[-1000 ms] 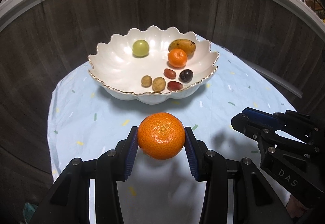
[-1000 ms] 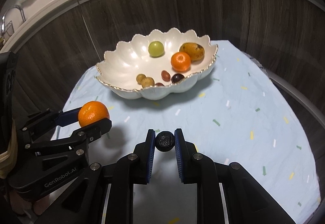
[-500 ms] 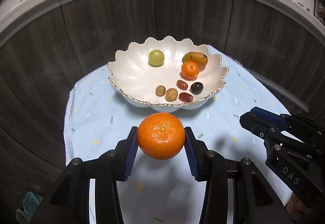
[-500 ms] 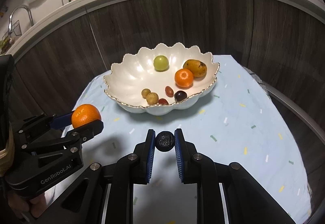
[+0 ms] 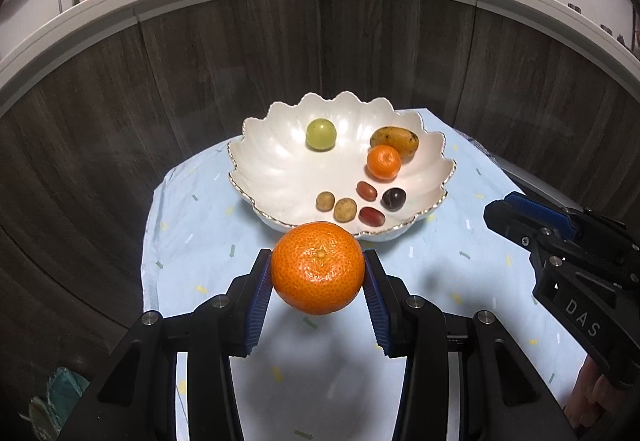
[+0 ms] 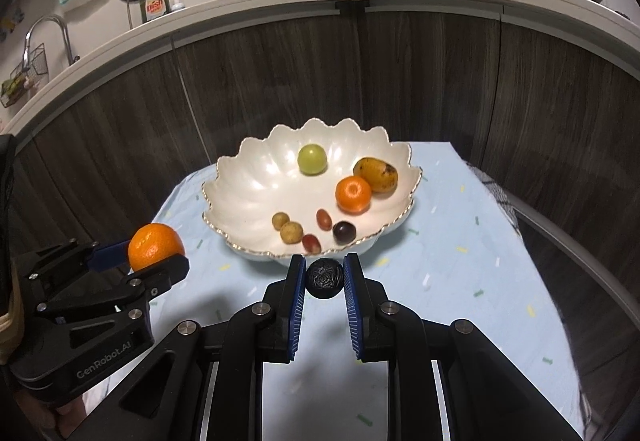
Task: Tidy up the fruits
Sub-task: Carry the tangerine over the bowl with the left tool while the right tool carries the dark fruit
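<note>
My left gripper [image 5: 318, 273] is shut on a large orange mandarin [image 5: 317, 267], held above the cloth in front of the bowl; it also shows in the right wrist view [image 6: 155, 246]. My right gripper [image 6: 324, 277] is shut on a small wrinkled black fruit [image 6: 324, 278], also held above the cloth before the bowl. The white scalloped bowl [image 5: 264, 165] holds a green grape [image 5: 320, 134], a small mandarin [image 5: 383, 162], a yellow-brown fruit [image 5: 394, 140] and several small brown, red and dark fruits. The right gripper's fingers [image 5: 532, 217] show at the right of the left wrist view.
The bowl stands on a light blue speckled cloth [image 5: 192, 225] over a small round table. Dark wood cabinet fronts [image 5: 224, 73] rise close behind. A white counter [image 6: 280, 1] above carries pans, dishes and a soap bottle.
Both grippers have lifted and drawn back with their fruits held; the bowl now looks smaller and farther, and the counter top has come into view.
</note>
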`<state>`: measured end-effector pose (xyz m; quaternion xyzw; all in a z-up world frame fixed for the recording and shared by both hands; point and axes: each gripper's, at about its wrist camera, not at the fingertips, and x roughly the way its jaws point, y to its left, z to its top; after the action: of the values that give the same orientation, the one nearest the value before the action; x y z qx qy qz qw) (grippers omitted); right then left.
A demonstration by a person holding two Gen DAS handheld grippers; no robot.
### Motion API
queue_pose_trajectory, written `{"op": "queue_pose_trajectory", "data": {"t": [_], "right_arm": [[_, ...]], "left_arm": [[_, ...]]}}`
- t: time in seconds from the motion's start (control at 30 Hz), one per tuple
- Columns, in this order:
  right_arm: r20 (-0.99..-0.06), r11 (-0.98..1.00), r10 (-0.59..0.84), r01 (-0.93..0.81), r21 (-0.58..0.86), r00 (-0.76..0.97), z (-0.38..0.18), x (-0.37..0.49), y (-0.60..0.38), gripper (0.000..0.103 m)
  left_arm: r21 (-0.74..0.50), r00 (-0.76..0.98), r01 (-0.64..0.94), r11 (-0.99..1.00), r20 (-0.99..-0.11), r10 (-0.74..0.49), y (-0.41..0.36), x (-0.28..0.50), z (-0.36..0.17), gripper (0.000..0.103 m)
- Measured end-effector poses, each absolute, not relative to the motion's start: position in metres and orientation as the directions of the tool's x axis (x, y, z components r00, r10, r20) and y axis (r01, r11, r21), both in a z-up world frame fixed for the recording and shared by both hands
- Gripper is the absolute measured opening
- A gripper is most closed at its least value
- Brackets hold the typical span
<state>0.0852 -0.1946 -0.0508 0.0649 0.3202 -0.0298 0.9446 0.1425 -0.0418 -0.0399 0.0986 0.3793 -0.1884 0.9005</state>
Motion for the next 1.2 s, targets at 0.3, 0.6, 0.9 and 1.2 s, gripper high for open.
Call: {"op": "queue_pose_trajectory", "data": {"t": [0.3,0.6,0.9,1.2], "right_arm": [[-0.585,0.993,-0.007,0.076,0.093,0.811,-0.039,0.099,-0.201,0.021],[-0.564,0.995,-0.003,0.059,0.081,0.826,-0.027,0.118,-0.208,0.021],[-0.557,0.997,-0.01,0.054,0.062,0.831,-0.022,0.141,-0.216,0.021],[-0.552,0.997,-0.018,0.055,0.051,0.834,-0.02,0.159,-0.224,0.021]], "left_arm": [[0.037,0.662,0.394,0.918,-0.704,-0.256,-0.048,0.157,-0.029,0.043],[0.038,0.676,0.376,0.926,-0.695,-0.245,-0.056,0.176,-0.02,0.043],[0.035,0.676,0.374,0.927,-0.694,-0.247,-0.064,0.195,-0.016,0.043],[0.04,0.684,0.365,0.93,-0.689,-0.239,-0.069,0.22,-0.015,0.043]]}}
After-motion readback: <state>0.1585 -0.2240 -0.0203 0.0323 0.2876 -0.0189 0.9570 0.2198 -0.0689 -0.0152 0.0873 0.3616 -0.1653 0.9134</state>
